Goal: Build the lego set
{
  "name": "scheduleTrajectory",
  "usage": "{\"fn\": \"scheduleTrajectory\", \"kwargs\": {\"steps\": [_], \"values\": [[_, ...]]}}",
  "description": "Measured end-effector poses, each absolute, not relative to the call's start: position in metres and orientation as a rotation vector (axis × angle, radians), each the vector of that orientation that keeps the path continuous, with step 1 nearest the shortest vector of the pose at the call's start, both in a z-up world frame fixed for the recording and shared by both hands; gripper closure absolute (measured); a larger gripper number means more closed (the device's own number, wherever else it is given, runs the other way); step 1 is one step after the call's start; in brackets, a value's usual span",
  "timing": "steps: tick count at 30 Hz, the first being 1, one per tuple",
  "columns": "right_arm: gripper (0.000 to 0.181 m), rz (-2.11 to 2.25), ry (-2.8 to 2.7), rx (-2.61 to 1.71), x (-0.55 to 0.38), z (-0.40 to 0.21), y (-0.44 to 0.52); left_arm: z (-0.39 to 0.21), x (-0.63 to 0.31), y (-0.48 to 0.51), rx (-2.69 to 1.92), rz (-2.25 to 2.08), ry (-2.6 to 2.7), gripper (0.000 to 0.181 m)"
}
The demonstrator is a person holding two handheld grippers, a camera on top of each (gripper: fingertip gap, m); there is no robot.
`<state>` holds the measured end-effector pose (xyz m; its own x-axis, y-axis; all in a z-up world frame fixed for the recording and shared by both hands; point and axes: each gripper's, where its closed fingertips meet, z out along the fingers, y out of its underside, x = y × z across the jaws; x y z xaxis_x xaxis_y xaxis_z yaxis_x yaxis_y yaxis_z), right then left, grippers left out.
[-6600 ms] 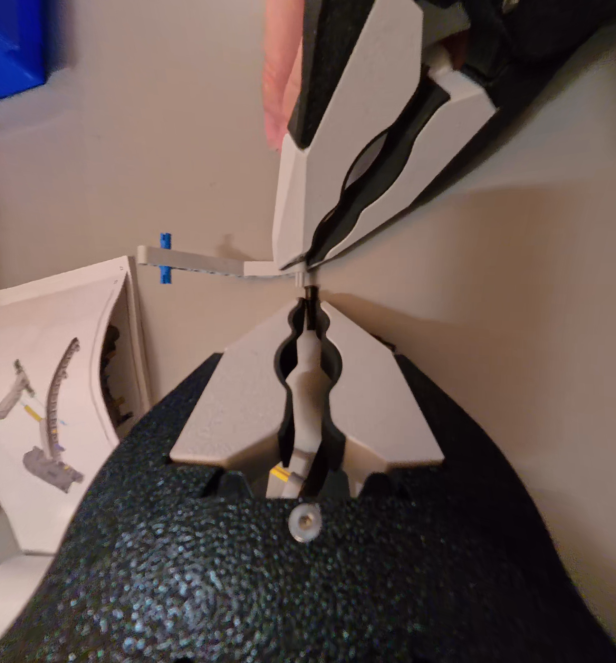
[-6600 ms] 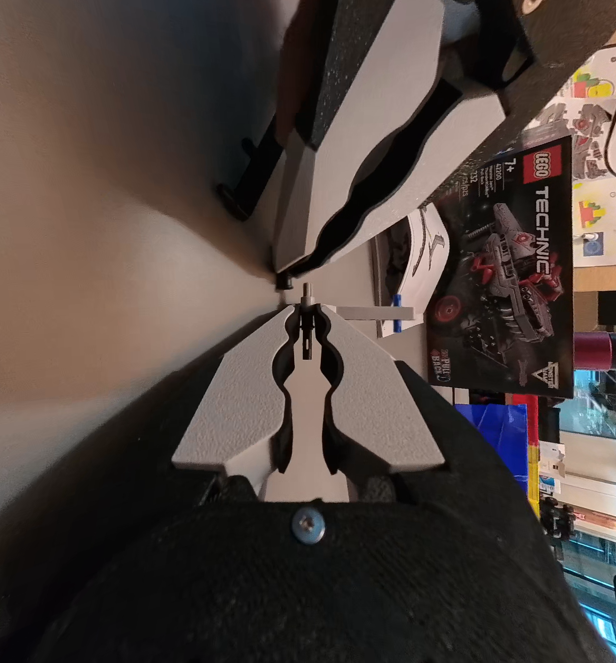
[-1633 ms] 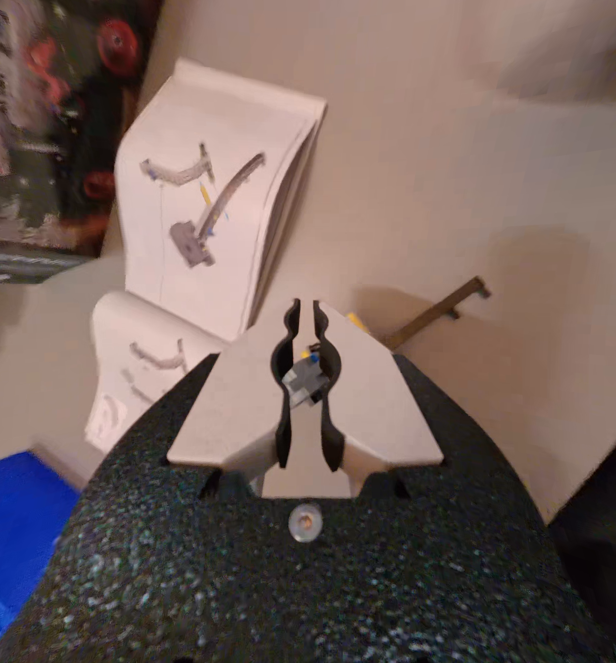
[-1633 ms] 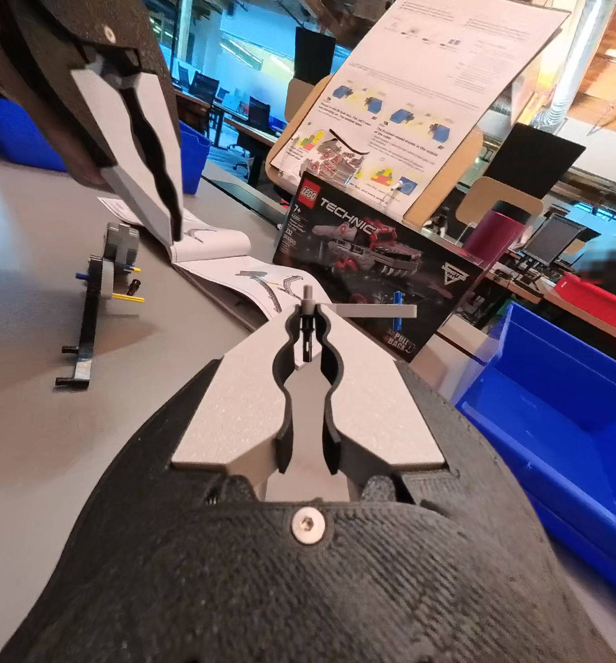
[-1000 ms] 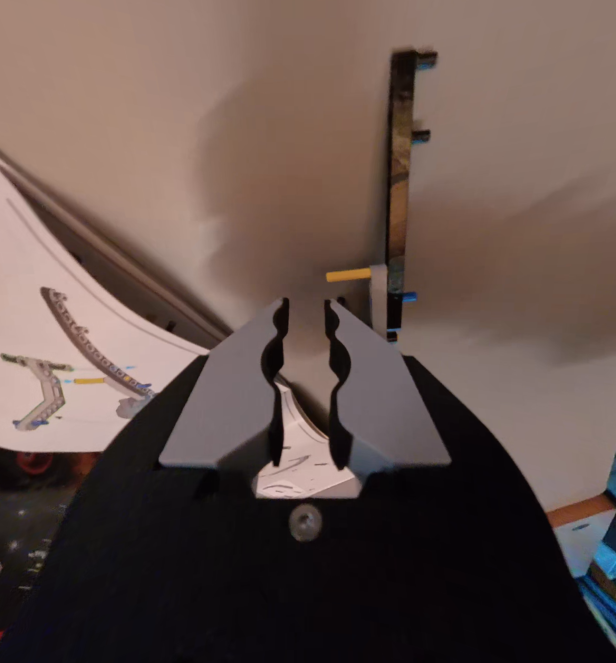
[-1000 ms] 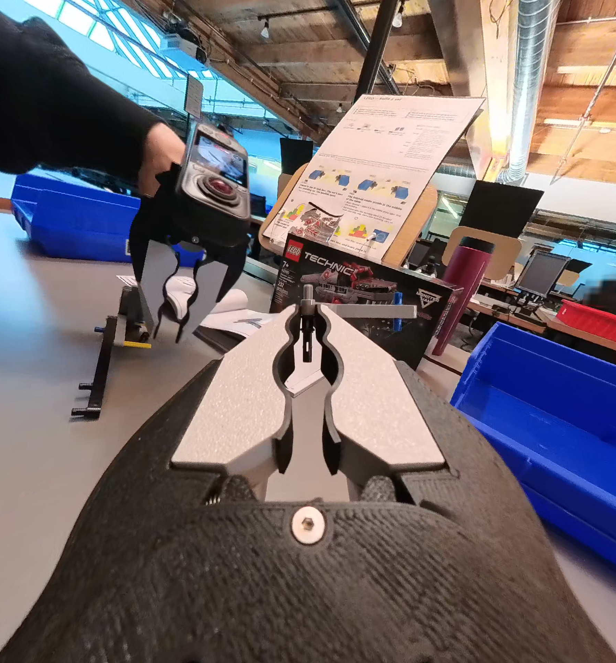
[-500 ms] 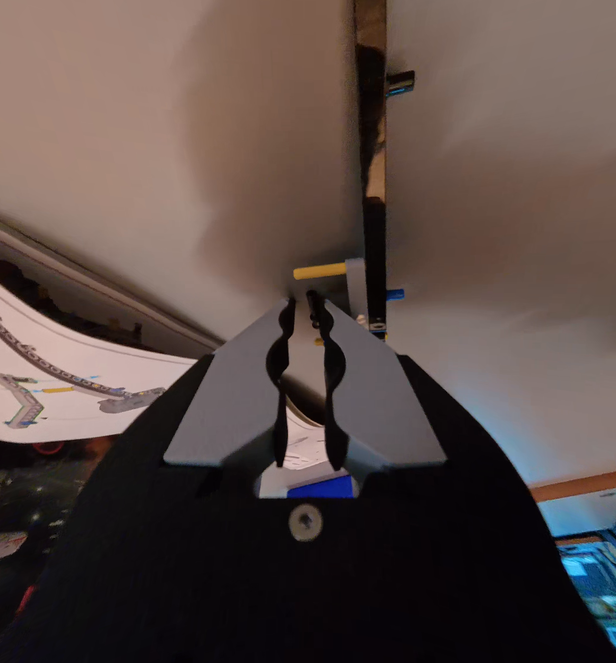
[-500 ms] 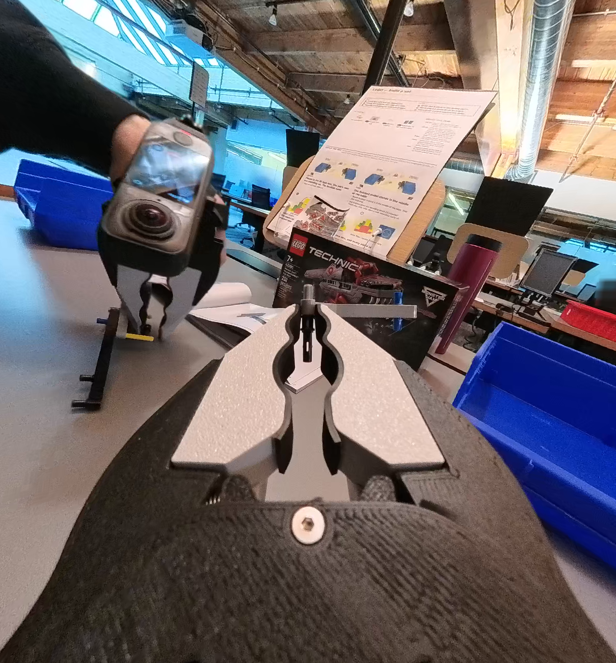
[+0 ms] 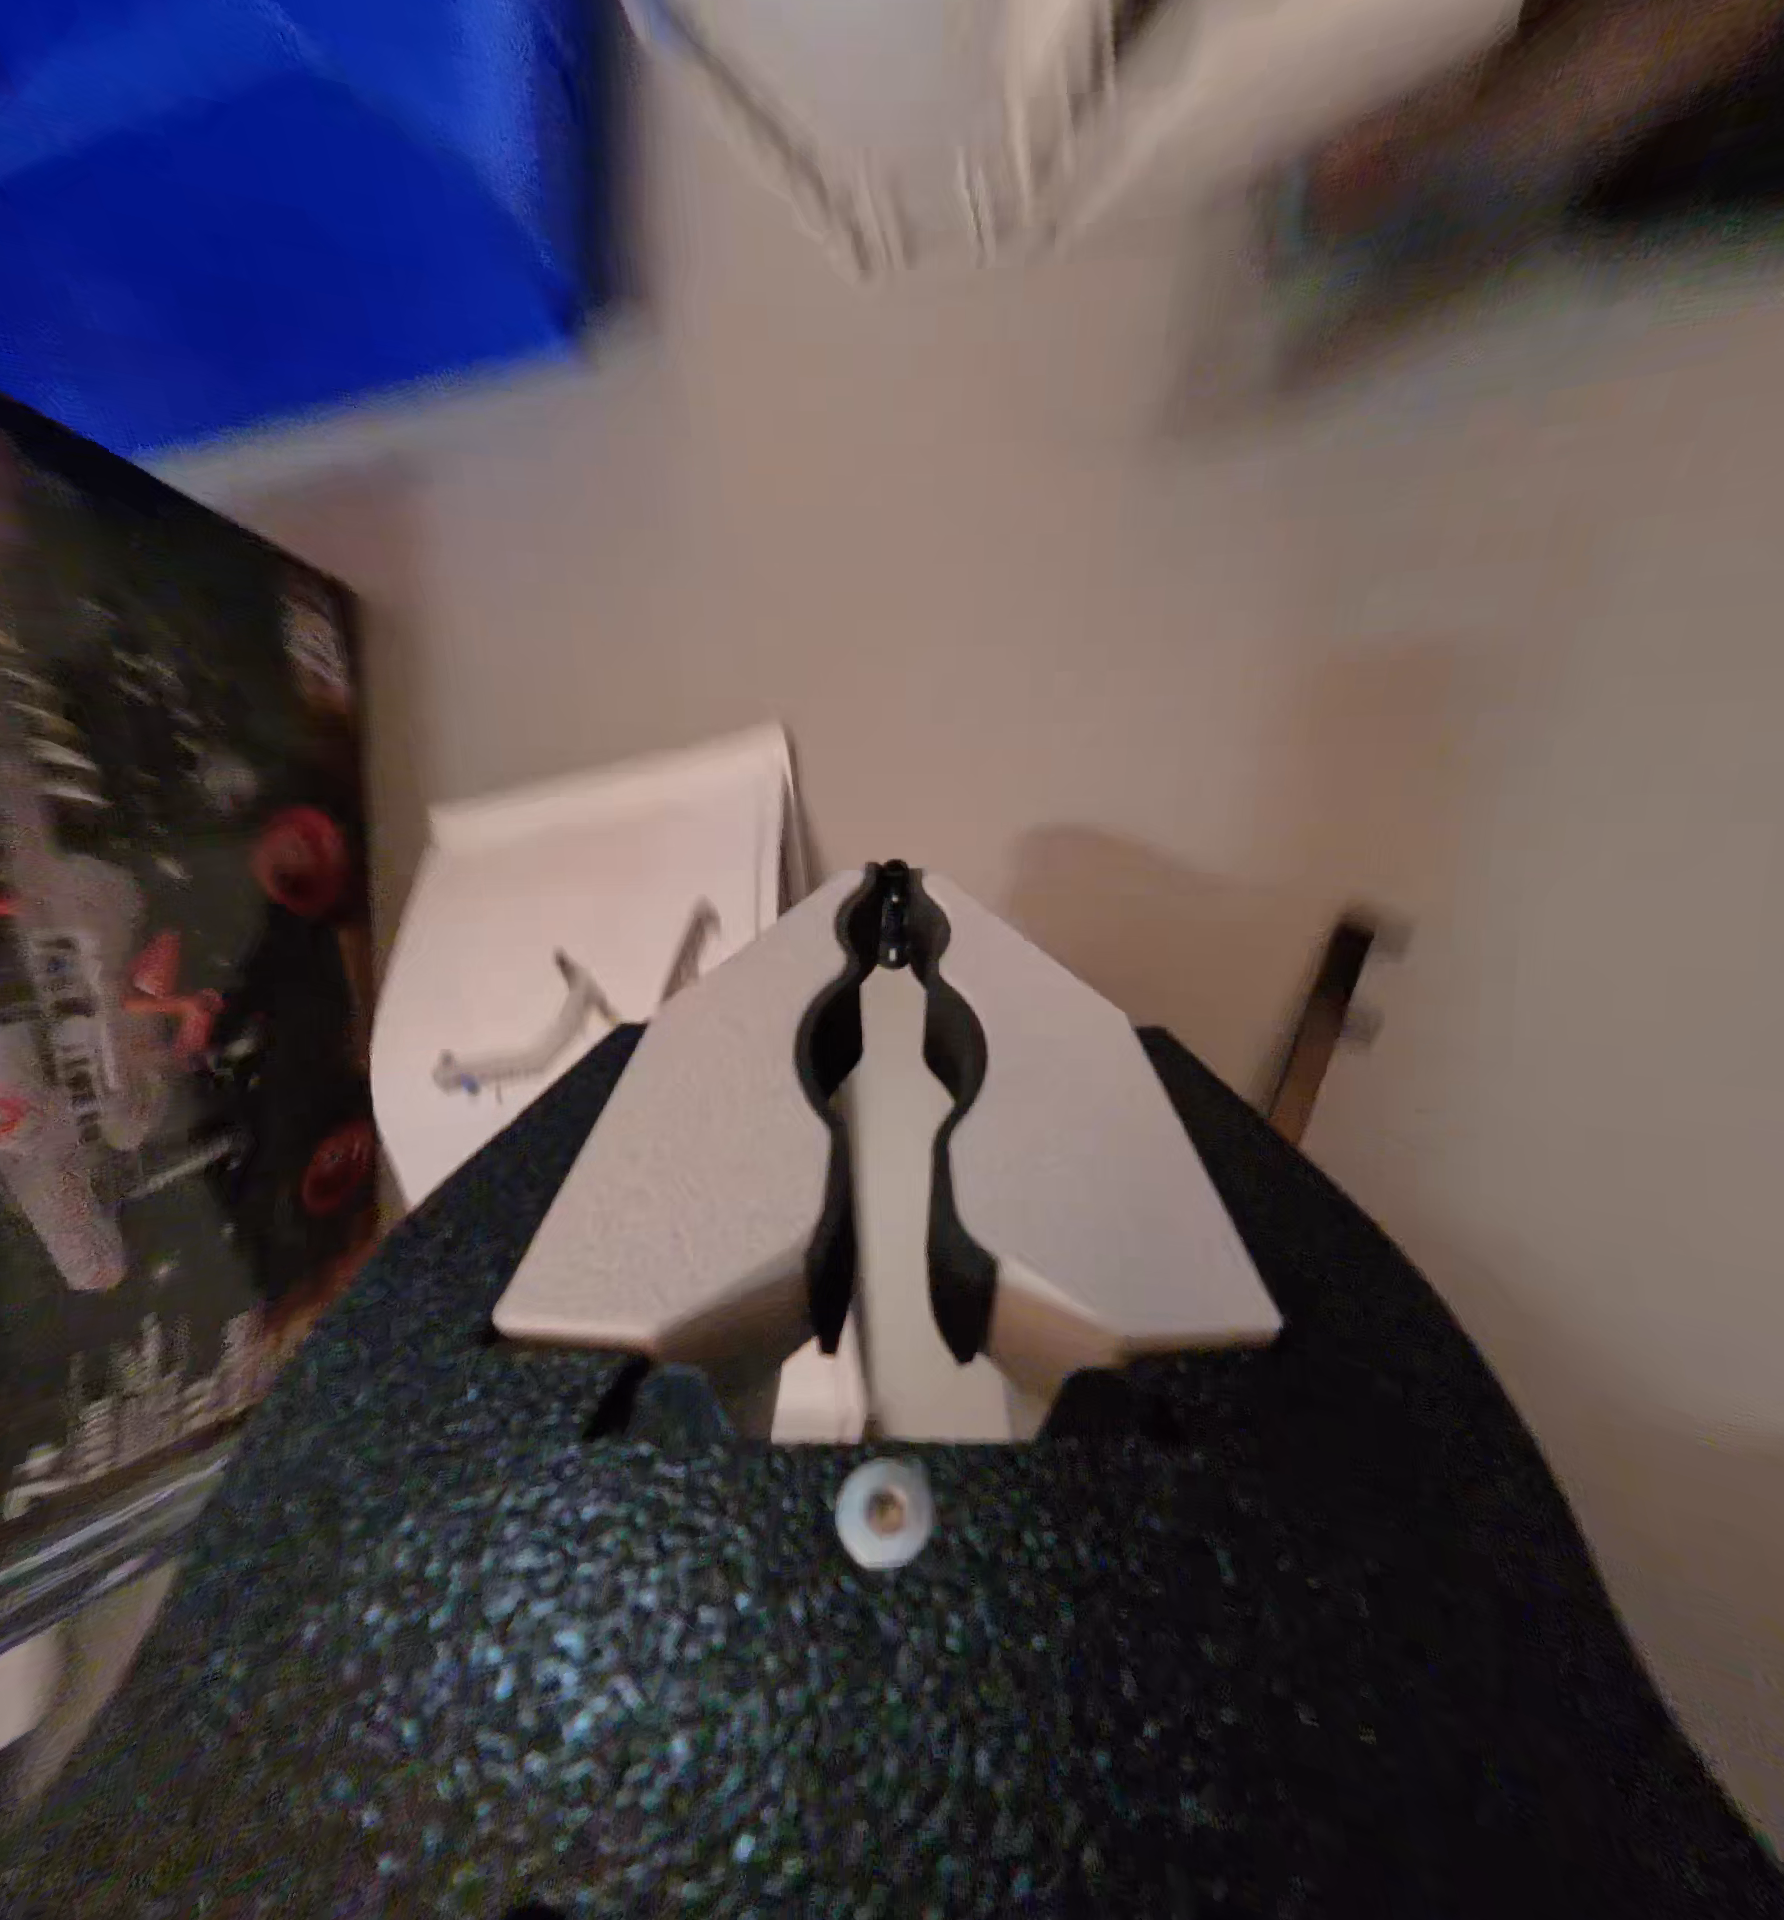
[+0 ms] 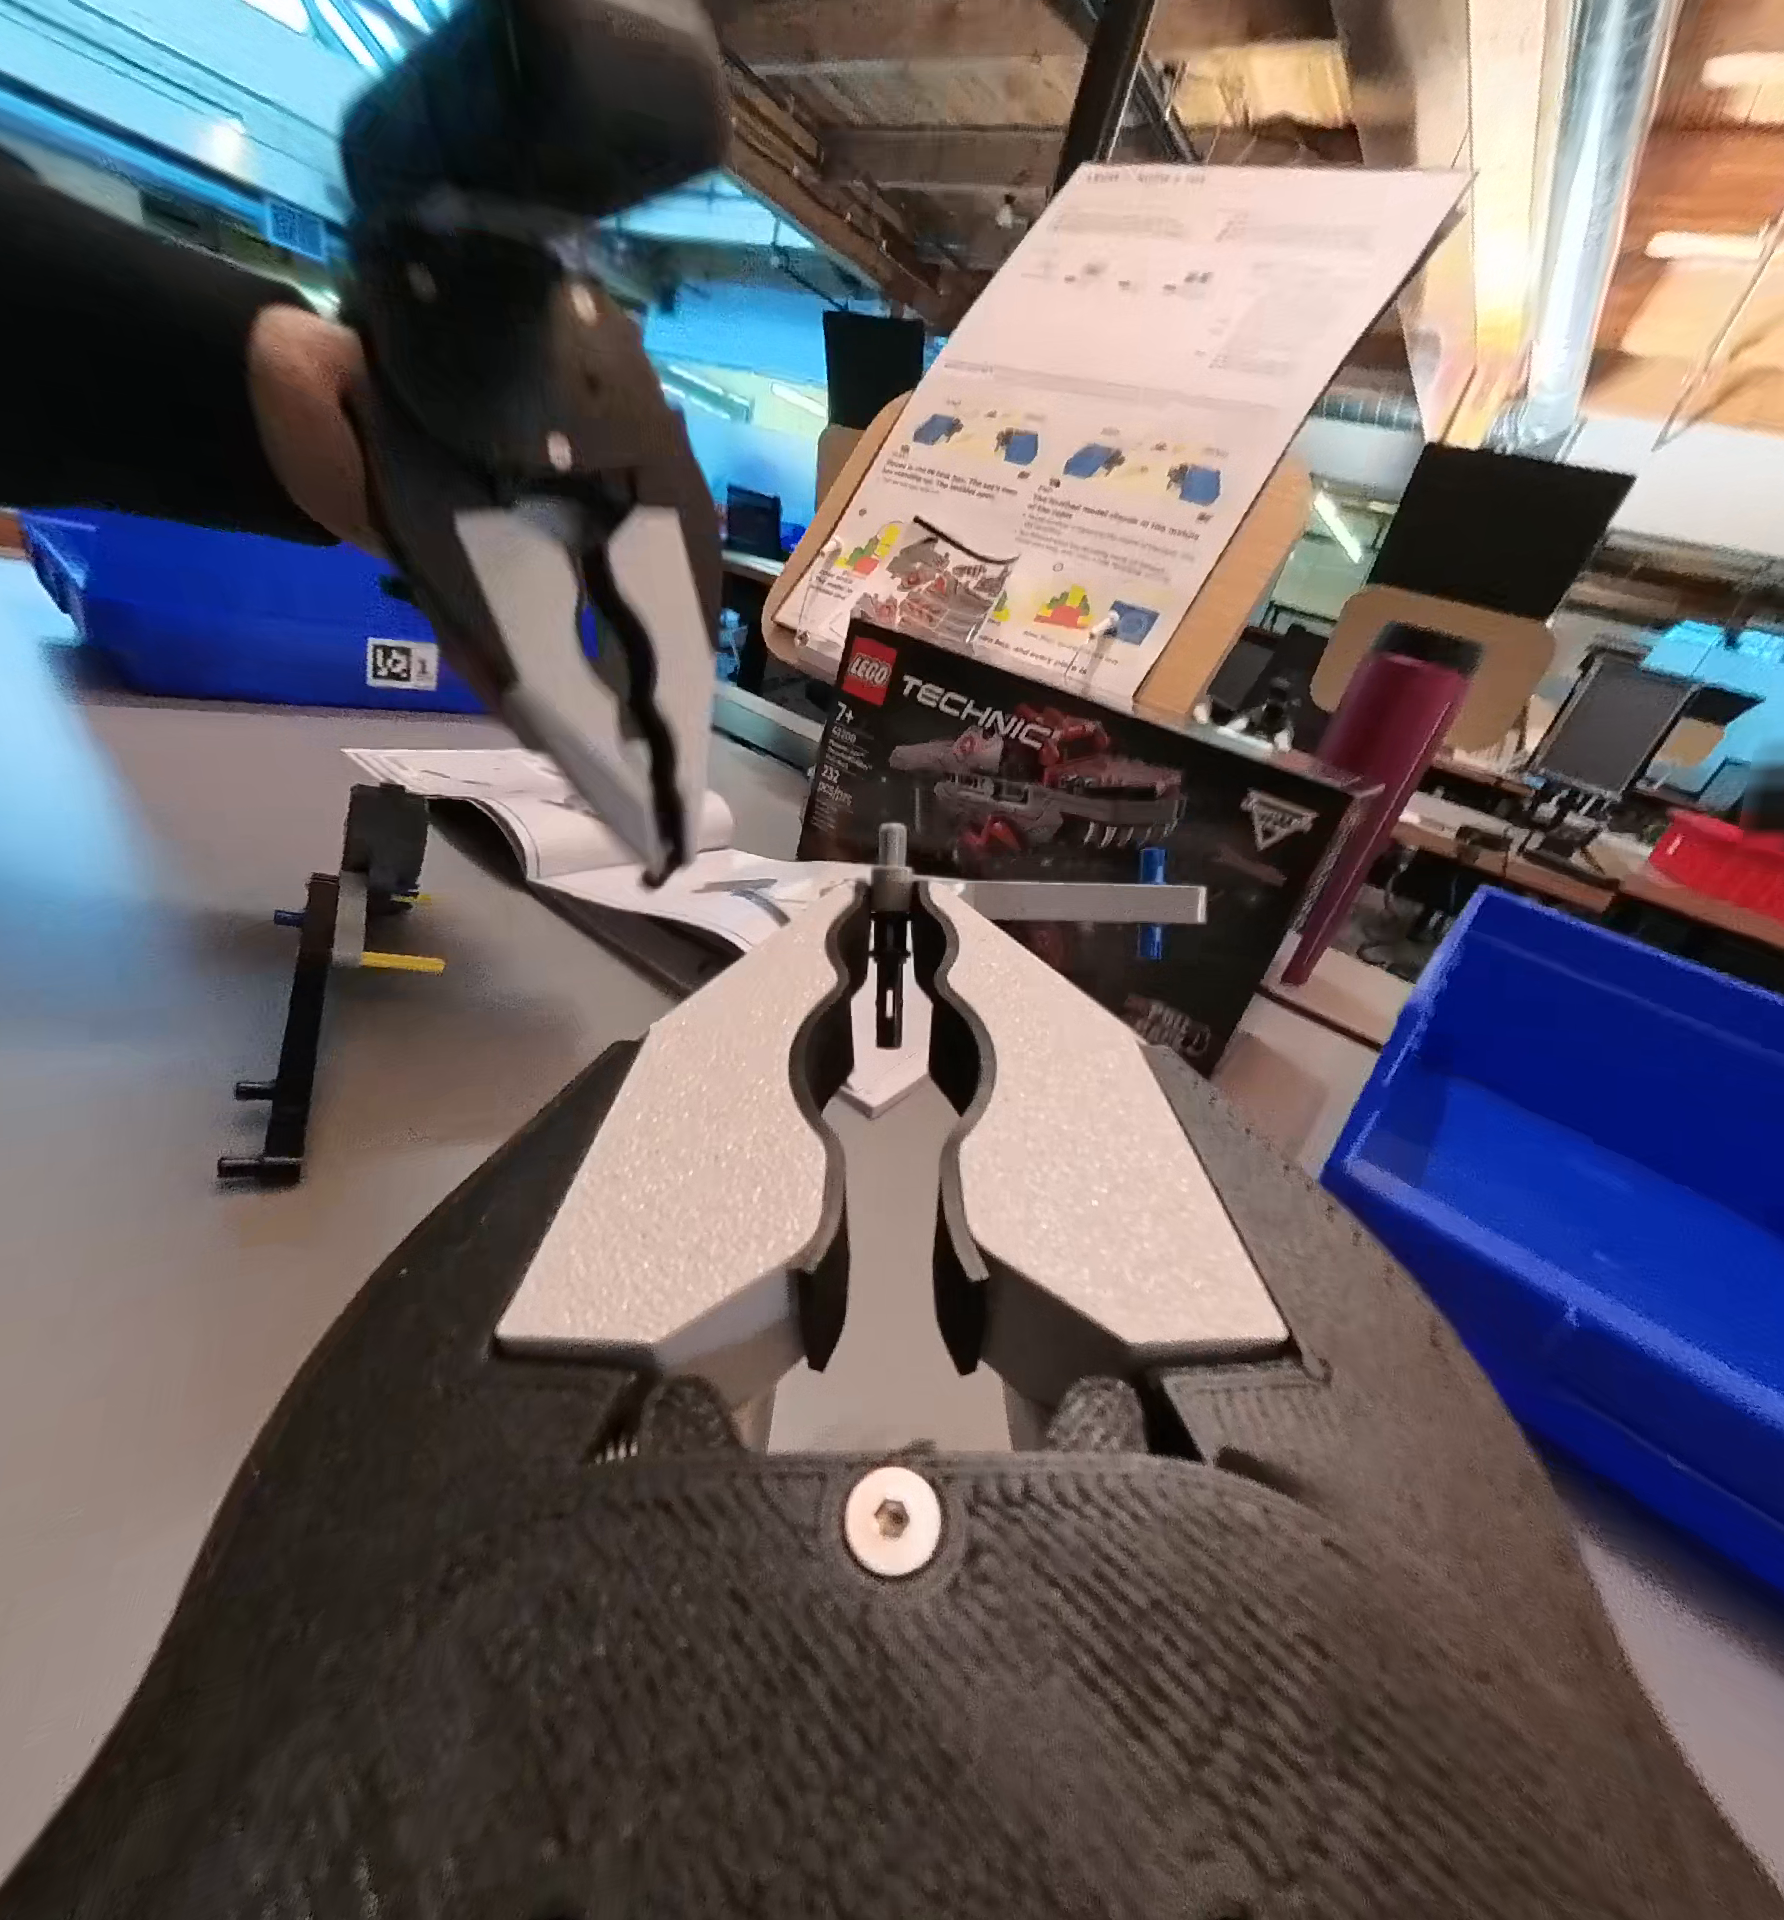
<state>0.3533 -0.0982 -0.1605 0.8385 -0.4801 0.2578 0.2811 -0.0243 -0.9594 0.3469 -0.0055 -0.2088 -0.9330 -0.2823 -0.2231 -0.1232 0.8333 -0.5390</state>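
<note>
My right gripper (image 10: 893,894) is shut on a grey beam (image 10: 1075,902) at its end, where a black pin (image 10: 888,987) and a grey stub pass through; a blue pin (image 10: 1150,904) sits near the far end. My left gripper (image 9: 890,883) is shut on a small black pin (image 9: 890,920). In the right wrist view the left gripper (image 10: 664,868) hovers just left of the grey beam, above the booklet. A long black beam assembly (image 10: 290,1049) with a grey part and a yellow axle (image 10: 405,961) lies on the table at left, and it also shows blurred in the left wrist view (image 9: 1319,1023).
An open instruction booklet (image 10: 555,821) lies behind the grippers, with the dark set box (image 10: 1054,790) standing beyond it. A blue bin (image 10: 1594,1195) is at the right and another (image 10: 223,623) at the back left. A maroon bottle (image 10: 1387,748) and an instruction board (image 10: 1127,416) stand at the back. The left gripper's tips are roughly 10 centimetres from the right gripper's.
My left gripper shut on a small black pin beside the black beam assembly, then lifted away towards the right gripper. The right gripper kept holding the grey beam still.
</note>
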Motion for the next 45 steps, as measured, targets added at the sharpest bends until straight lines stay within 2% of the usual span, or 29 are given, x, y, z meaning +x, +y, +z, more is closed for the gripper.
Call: {"fn": "scheduleTrajectory", "kwargs": {"steps": [4, 8, 15, 39, 45], "values": [[0.176, -0.519, 0.237, -1.444, 0.353, -0.152, -0.093, -0.123, 0.345, -0.050, -0.536, -1.509, 2.300, 0.180], [0.177, -0.350, 0.284, -1.339, 0.345, -0.135, -0.084, -0.083, 0.333, -0.070, -0.584, -1.864, 2.026, 0.180], [0.177, -0.255, 0.280, -1.332, 0.334, -0.128, -0.073, -0.092, 0.330, -0.084, -0.586, -1.921, 1.976, 0.180], [0.176, -0.362, 0.204, -1.406, 0.329, -0.132, -0.066, -0.103, 0.327, -0.083, -0.632, -1.885, 2.090, 0.180], [0.176, -0.329, 0.209, -1.368, 0.328, -0.129, -0.067, -0.101, 0.327, -0.082, -0.695, -1.992, 2.067, 0.180]]}}
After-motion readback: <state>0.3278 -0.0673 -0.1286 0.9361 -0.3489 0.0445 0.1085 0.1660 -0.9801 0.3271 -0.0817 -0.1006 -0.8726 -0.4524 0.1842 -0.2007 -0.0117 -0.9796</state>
